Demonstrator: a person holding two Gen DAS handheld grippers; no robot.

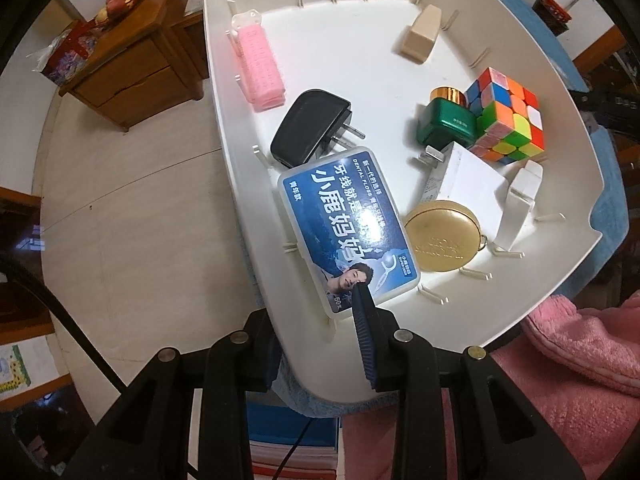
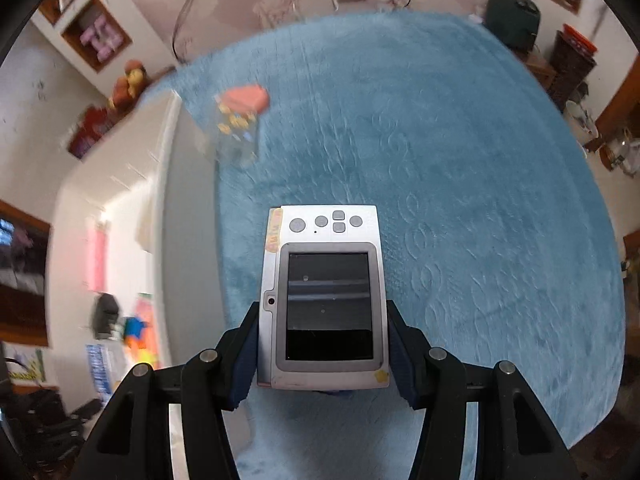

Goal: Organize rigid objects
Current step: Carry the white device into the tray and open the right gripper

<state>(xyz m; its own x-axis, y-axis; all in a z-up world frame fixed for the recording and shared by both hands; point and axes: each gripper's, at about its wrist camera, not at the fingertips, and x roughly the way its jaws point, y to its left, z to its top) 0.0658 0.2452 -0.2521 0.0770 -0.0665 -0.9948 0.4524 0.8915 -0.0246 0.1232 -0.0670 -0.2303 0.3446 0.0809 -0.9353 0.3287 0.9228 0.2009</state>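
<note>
A white tray (image 1: pixel 360 60) holds a pink hair roller (image 1: pixel 260 68), a black plug (image 1: pixel 308 128), a blue dental floss box (image 1: pixel 348 232), a Rubik's cube (image 1: pixel 508 116), a green bottle (image 1: pixel 444 124), a white charger (image 1: pixel 468 188) and a gold round case (image 1: pixel 440 236). My left gripper (image 1: pixel 320 320) straddles the tray's near wall, one finger inside over the floss box corner, the other outside beneath the rim, shut on the wall. My right gripper (image 2: pixel 322 312) is shut on a silver digital camera (image 2: pixel 324 292), screen up, above the blue blanket (image 2: pixel 440 160).
In the right wrist view the tray (image 2: pixel 132 184) lies blurred at the left, with a clear jar with an orange lid (image 2: pixel 240 128) beside it on the blanket. A wooden cabinet with fruit (image 1: pixel 132 60) stands on the floor beyond the tray. Pink fleece (image 1: pixel 560 360) lies at the lower right.
</note>
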